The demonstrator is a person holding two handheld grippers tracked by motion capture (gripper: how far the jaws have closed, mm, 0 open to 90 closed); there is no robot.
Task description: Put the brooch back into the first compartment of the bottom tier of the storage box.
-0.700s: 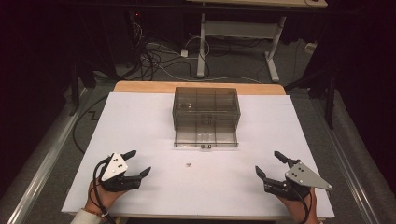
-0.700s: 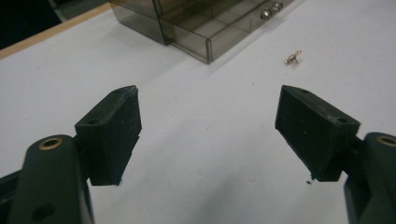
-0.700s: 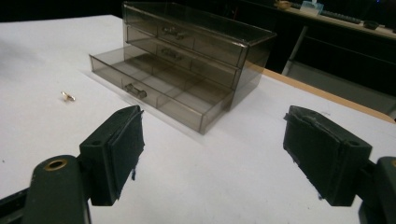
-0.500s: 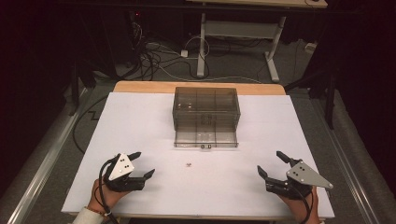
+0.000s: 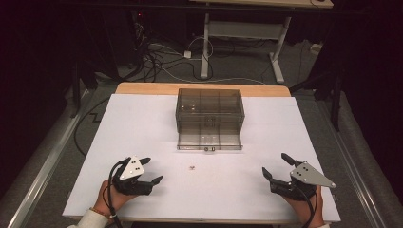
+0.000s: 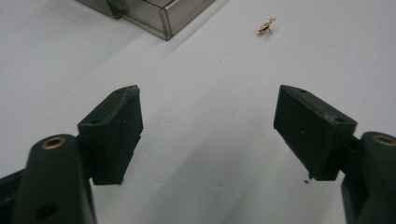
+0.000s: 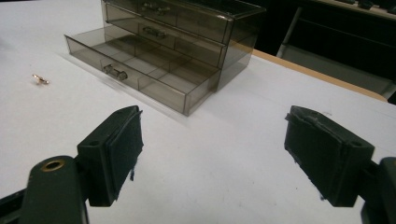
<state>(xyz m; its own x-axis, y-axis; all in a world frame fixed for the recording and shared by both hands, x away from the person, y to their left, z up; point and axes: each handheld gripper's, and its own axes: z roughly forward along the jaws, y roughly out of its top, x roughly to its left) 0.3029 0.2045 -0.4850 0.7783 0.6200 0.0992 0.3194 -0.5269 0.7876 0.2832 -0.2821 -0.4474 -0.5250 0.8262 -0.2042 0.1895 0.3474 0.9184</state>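
A: Well, nearest us, the left gripper (image 5: 148, 171) has slid a little toward the middle of the counter (image 5: 142, 123) since a moment ago. Its jaws are spread wide with nothing between them.

B: And the right gripper (image 5: 275, 165)?

A: It has hardly shifted. It sits low at the right near edge, jaws also wide apart and empty, as the right gripper view shows.

B: Where is the piece they're after?

A: The small gold-coloured trinket (image 5: 192, 167) lies loose on the white counter, between the two grippers and a bit farther out. In the left gripper view it is ahead of the jaws and off to the right (image 6: 265, 26), well apart from them.

B: So the left one is going for it?

A: That's my reading: the drift inward looks like the start of a reach, but nothing is touched yet.

B: And beyond that?

A: The smoky clear drawer box (image 5: 210, 108), its bottom drawer (image 5: 209, 140) pulled out toward us and apparently empty. I'd guess the trinket is meant to go in there.
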